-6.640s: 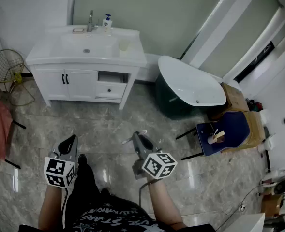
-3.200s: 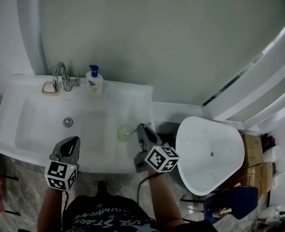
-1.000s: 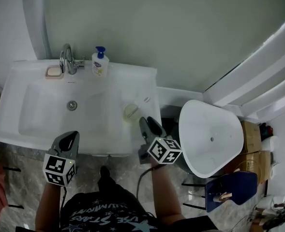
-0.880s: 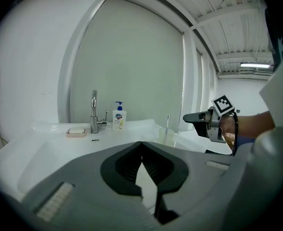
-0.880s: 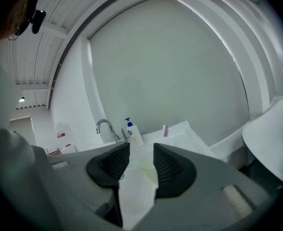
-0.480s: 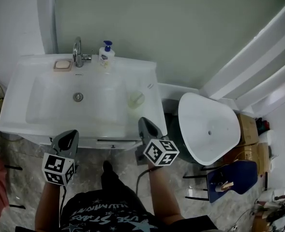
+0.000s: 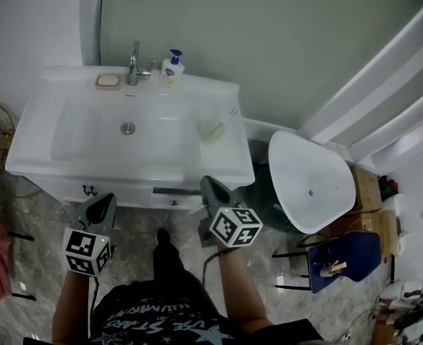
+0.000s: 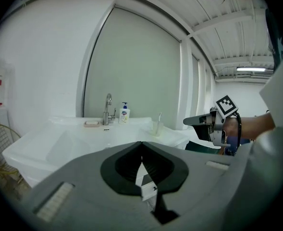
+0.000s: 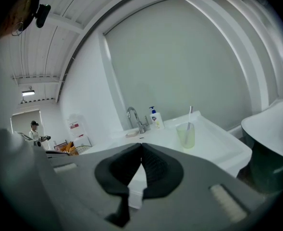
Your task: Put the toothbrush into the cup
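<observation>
The toothbrush [image 9: 189,116] already stands in the cup [image 9: 186,134], head up and leaning against the rim. The cup sits on the right-hand rim of the washbasin [image 7: 89,165], just above the middle of the head view. In the right gripper view it appears right of centre, above the fingers.

The toothbrush looks like a thin, stiff plastic stick, so it is probably very light and a little slick along the handle. If it had to be moved again, the best hold would likely be across the bare handle above the cup's rim, well below the bristles. The cup is pale and translucent and seems light enough to tip or slide if the brush were pulled sideways, so a straight lift would be safer.

Both grippers are in the lower half of the head view, below the washbasin's front edge and well apart from the cup. The left gripper [image 7: 105,204] has its fingers pressed together with nothing between them. The right gripper [image 7: 207,185] has just been closing; its fingers now meet and are also empty. The toothbrush lies beyond the tips of both, touching neither. Judging by how things lie, the task looks done.
</observation>
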